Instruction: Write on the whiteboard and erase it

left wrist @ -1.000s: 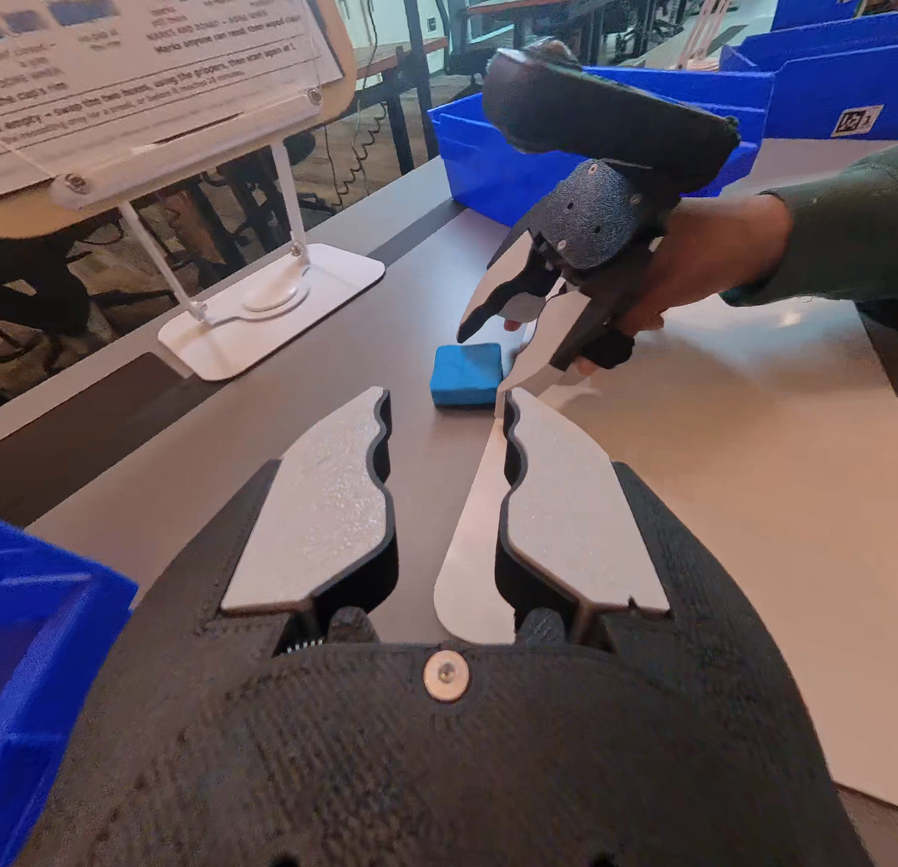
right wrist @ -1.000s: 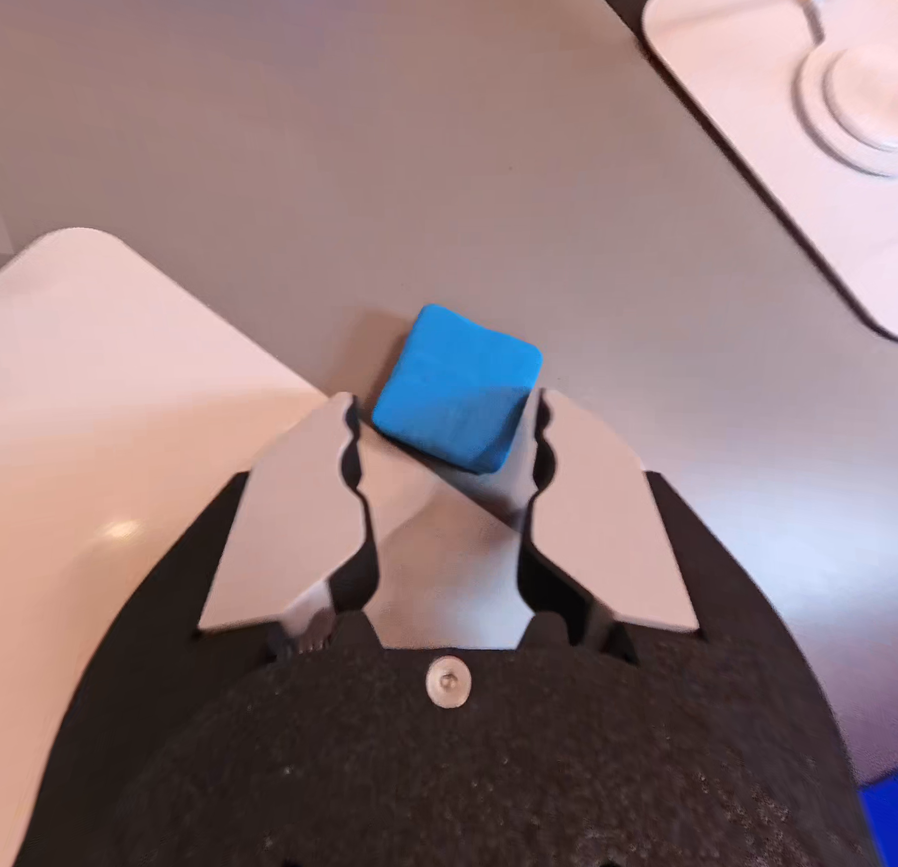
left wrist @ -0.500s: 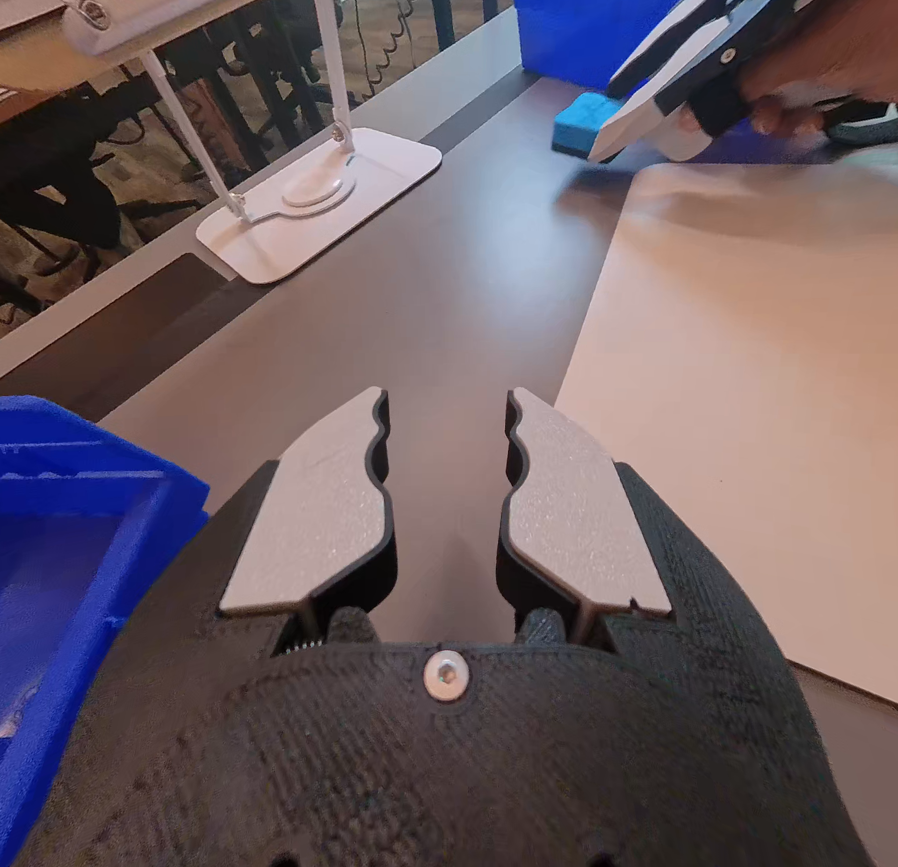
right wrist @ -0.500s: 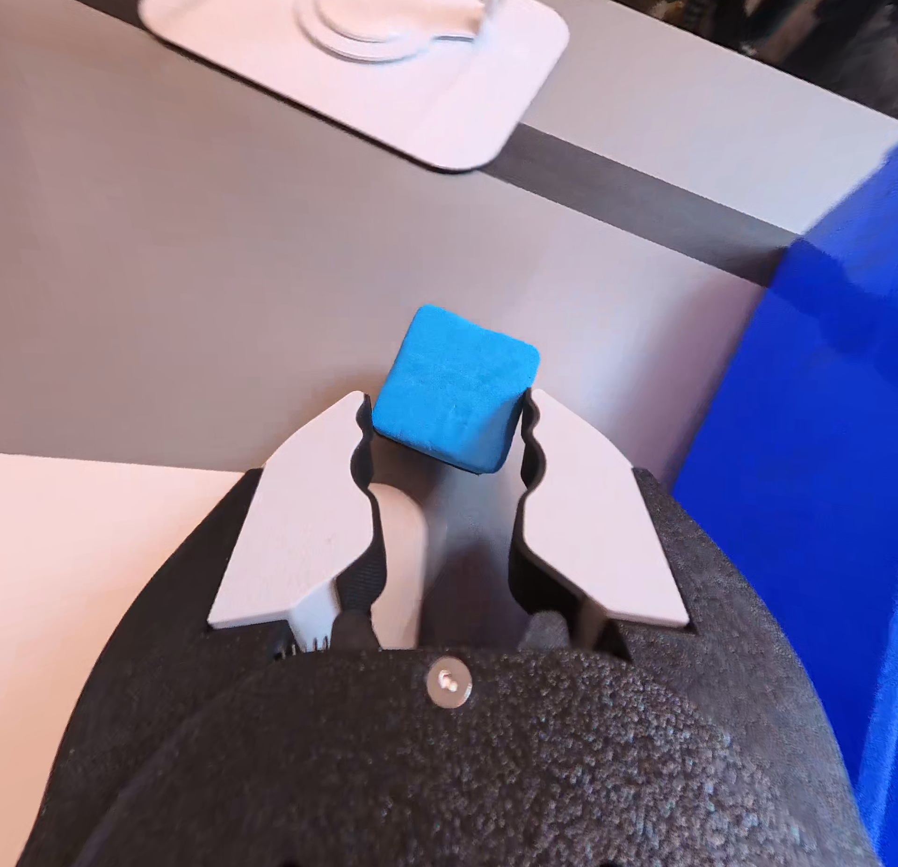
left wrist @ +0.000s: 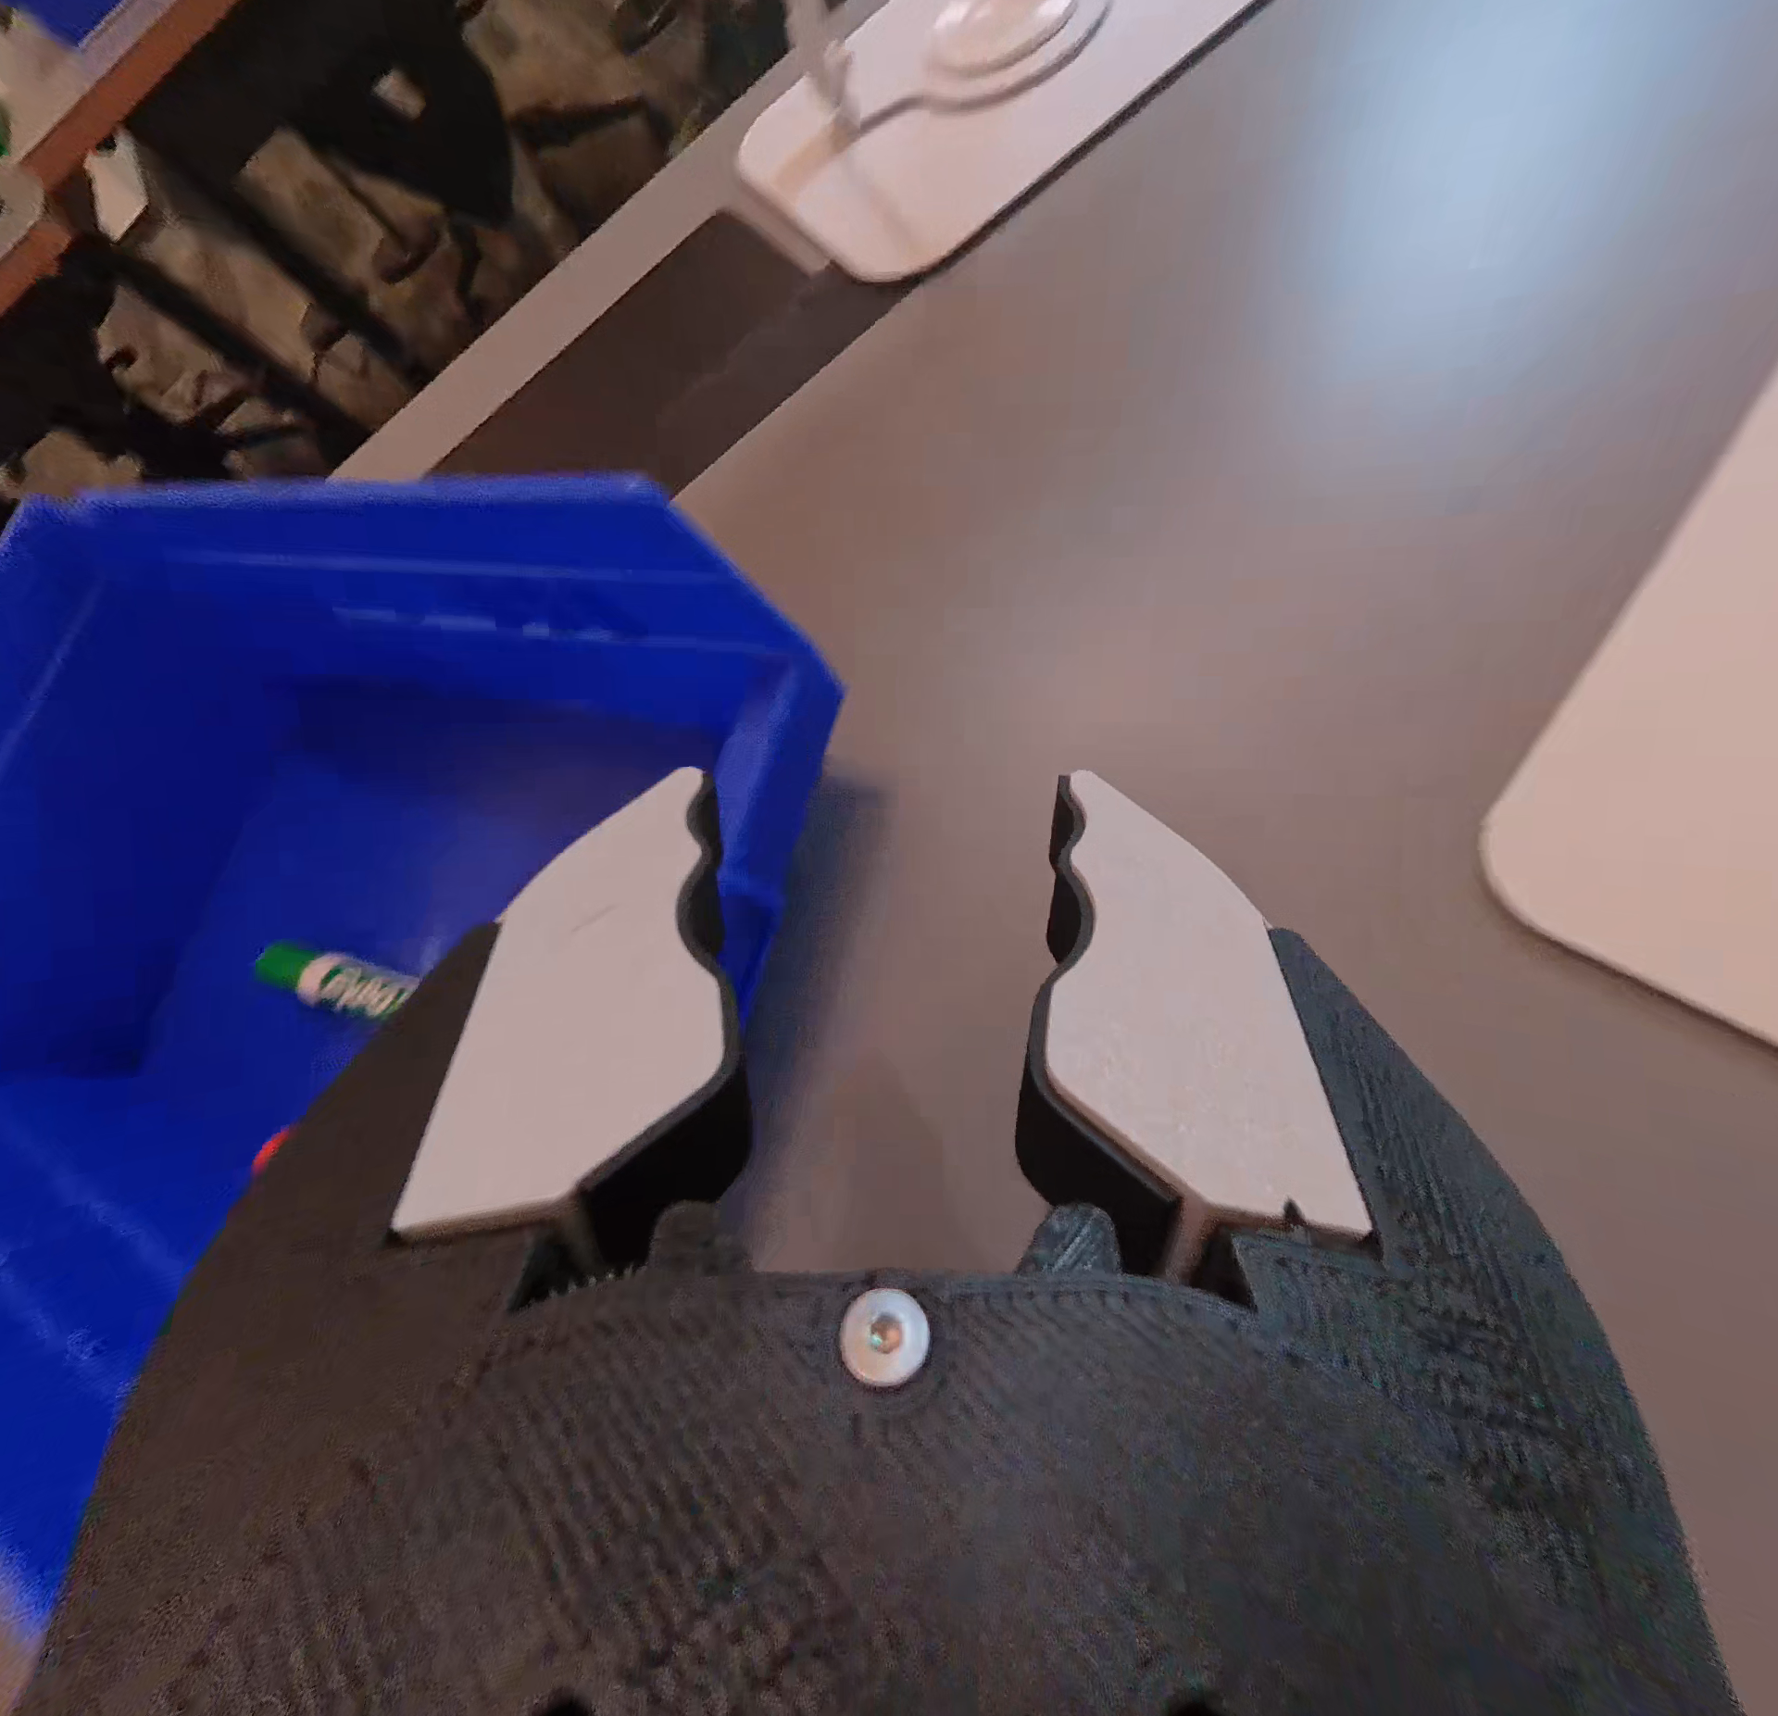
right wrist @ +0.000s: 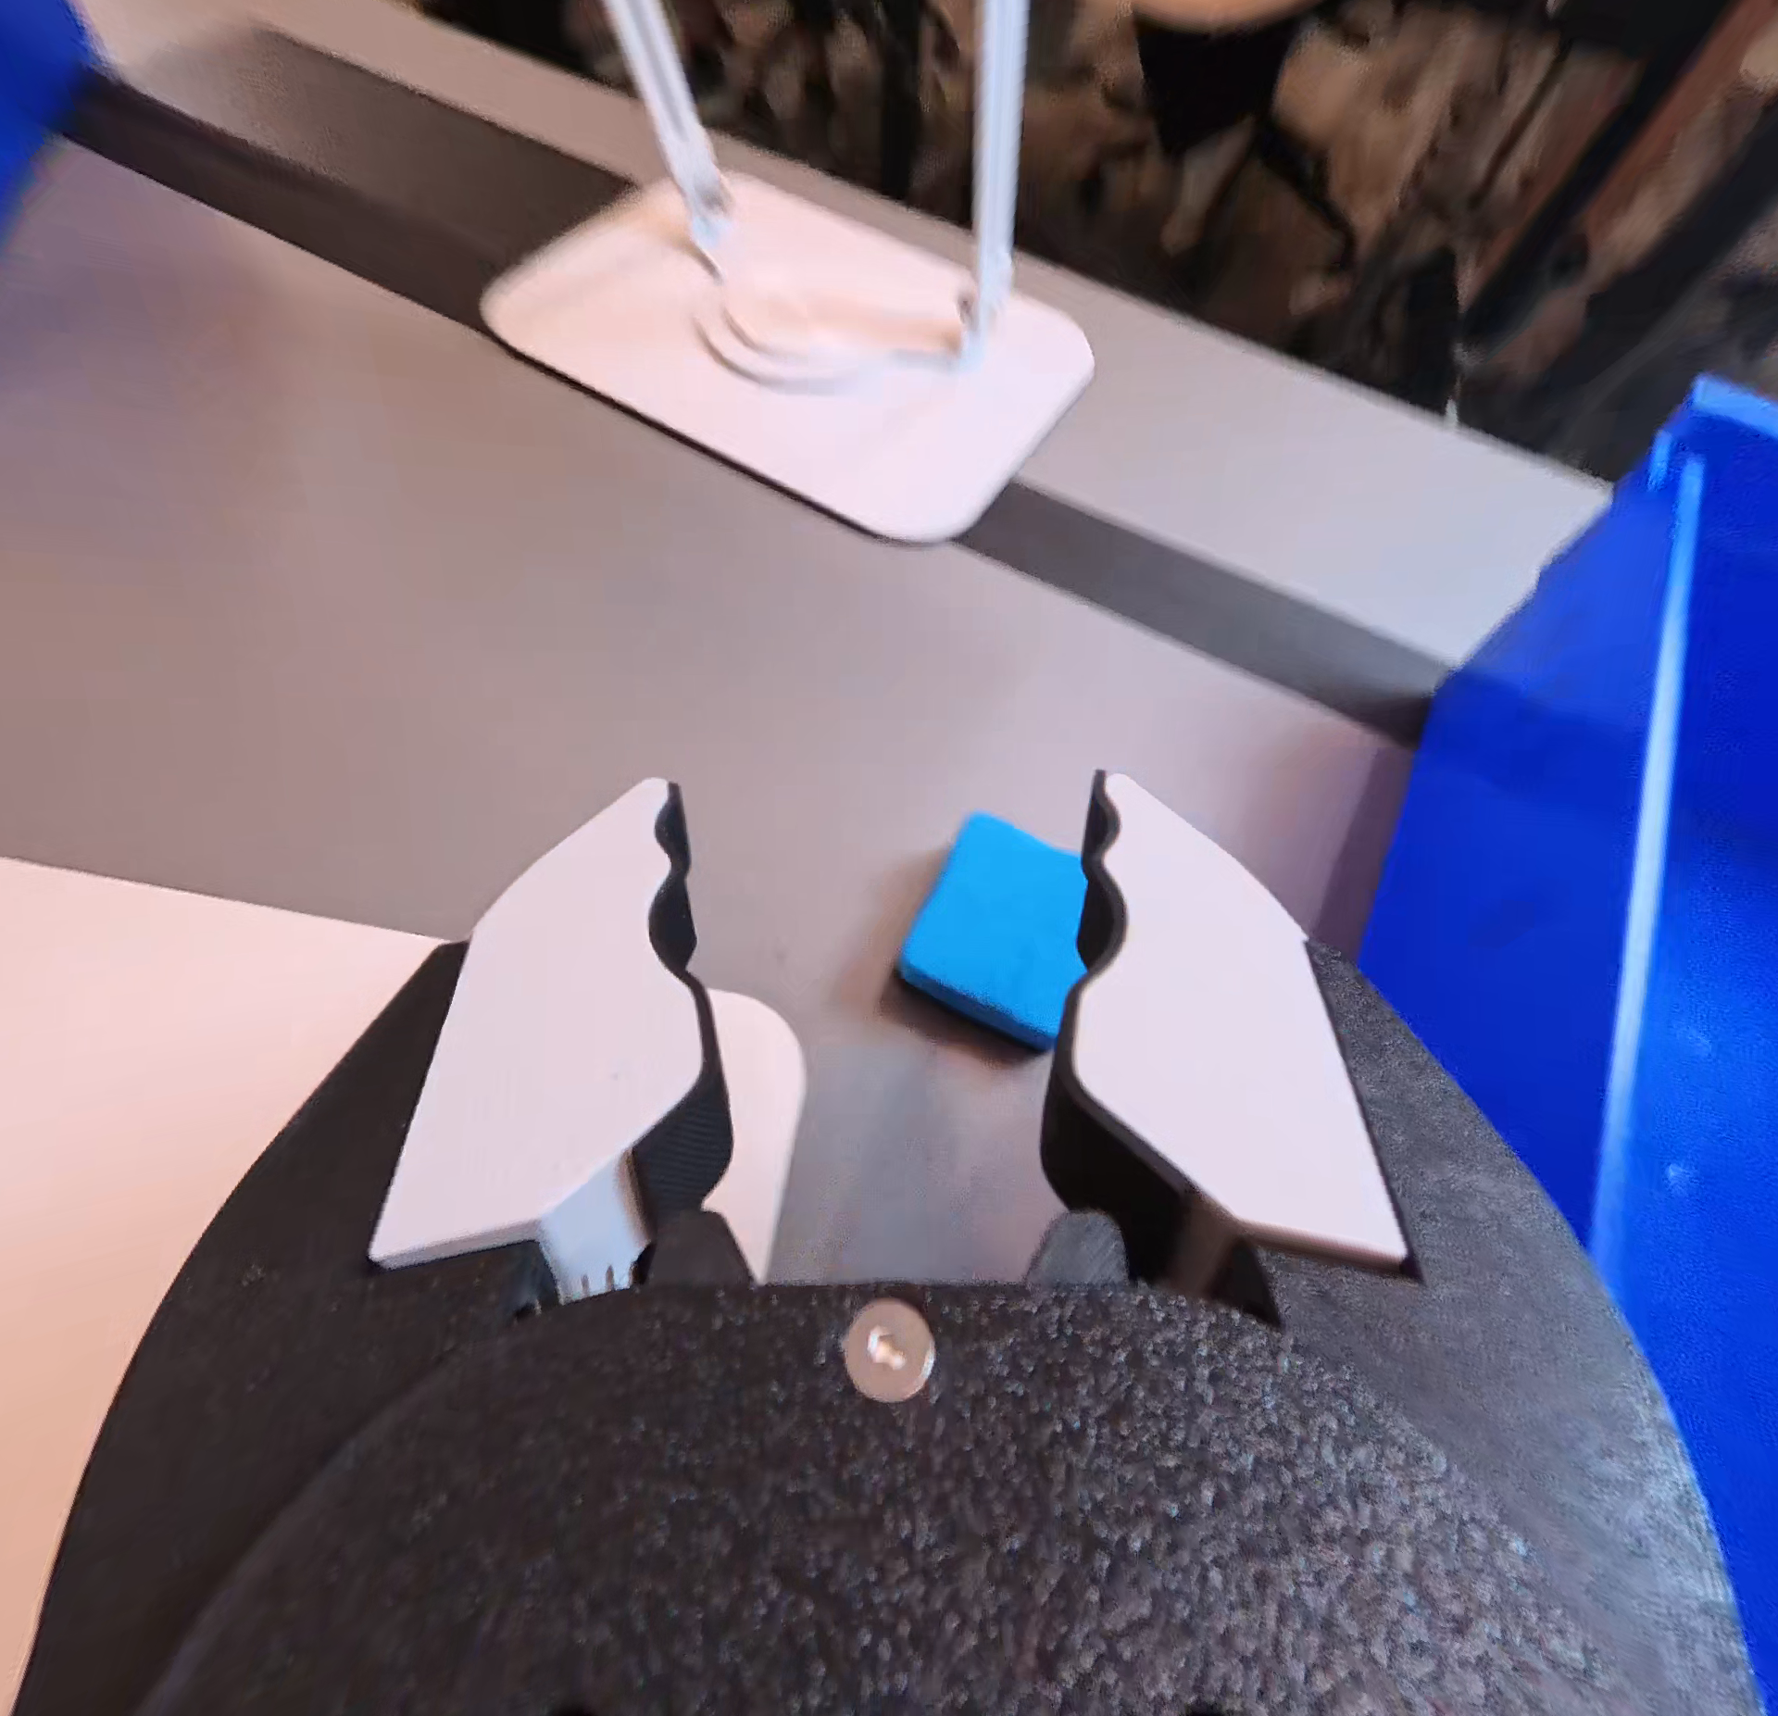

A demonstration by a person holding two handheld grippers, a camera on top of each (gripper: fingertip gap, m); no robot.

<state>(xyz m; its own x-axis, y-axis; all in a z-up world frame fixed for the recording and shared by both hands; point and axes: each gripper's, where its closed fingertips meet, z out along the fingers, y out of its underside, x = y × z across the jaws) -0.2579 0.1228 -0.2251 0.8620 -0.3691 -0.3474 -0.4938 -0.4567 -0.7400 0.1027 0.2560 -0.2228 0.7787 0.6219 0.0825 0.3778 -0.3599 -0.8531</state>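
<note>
Both grippers are seen with their jaws spread and nothing between the pads; the left gripper (left wrist: 885, 785) is held above the grey table (left wrist: 1203, 515), its left finger overlapping the near corner of a blue bin (left wrist: 404, 631) in the picture, though whether it touches the bin cannot be told. Inside that bin a marker (left wrist: 332, 982) with a green end and a white printed barrel is seen lying on the floor of the container, partly hidden behind the gripper body; a small red spot is glimpsed lower in the bin, too little of it showing to be named; the rest of the bin's inside is blurred. A rounded corner of the whiteboard (left wrist: 1636, 900) is seen flat on the table at the right of the left wrist view, well apart from the bin.

The right gripper (right wrist: 885, 789) is held open over the table; the blue eraser (right wrist: 996, 929) is seen lying flat on the table, apart from the pads, partly hidden behind the right finger; it sits between the whiteboard's corner (right wrist: 192, 996) and a second blue bin (right wrist: 1578, 852), whose outer wall alone is shown, so its contents cannot be told. A white stand base (right wrist: 866, 438) with two clear struts is seen farther back on the table.
</note>
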